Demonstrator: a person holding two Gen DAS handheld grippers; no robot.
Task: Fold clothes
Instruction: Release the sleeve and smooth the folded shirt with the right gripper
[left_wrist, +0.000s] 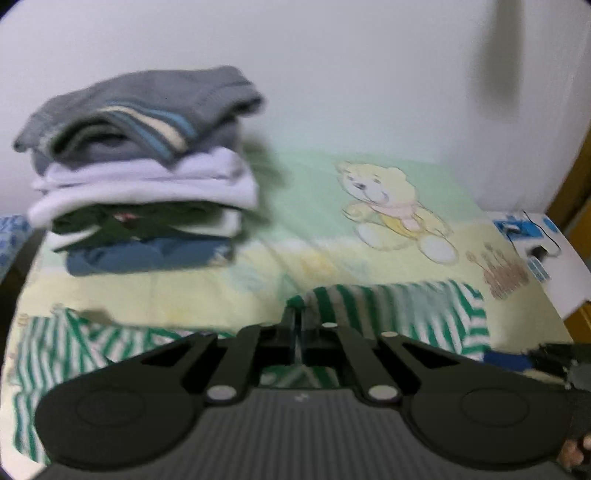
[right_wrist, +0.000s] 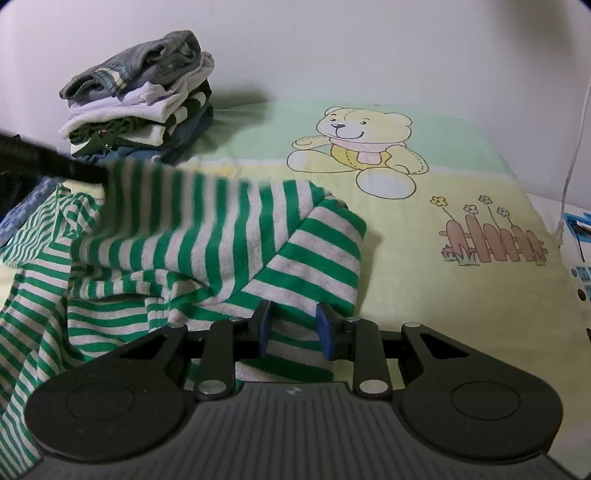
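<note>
**Striped garment half-lifted on the bear sheet**

Green-and-white striped garment (right_wrist: 207, 258) lies rumpled on the near left part of a pale yellow-green sheet (right_wrist: 424, 295) printed with a teddy bear (right_wrist: 360, 147) and a small fence with flowers (right_wrist: 491, 236).

Left tongs (left_wrist: 299, 317): jaws fully together, pinched on a fold of the striped cloth at their tips. In the right wrist view that same tool comes in dark from the left edge, holding one flap of the garment raised and blurred.

Right tongs (right_wrist: 293, 325): blue pads (right_wrist: 324, 328) stand partly apart, the garment's near edge between them; whether they press on it, cannot tell.

Stack of folded clothes (right_wrist: 144, 103) sits at the far left by the white wall (right_wrist: 369, 48), grey knit on top, well apart from the striped piece.
</note>
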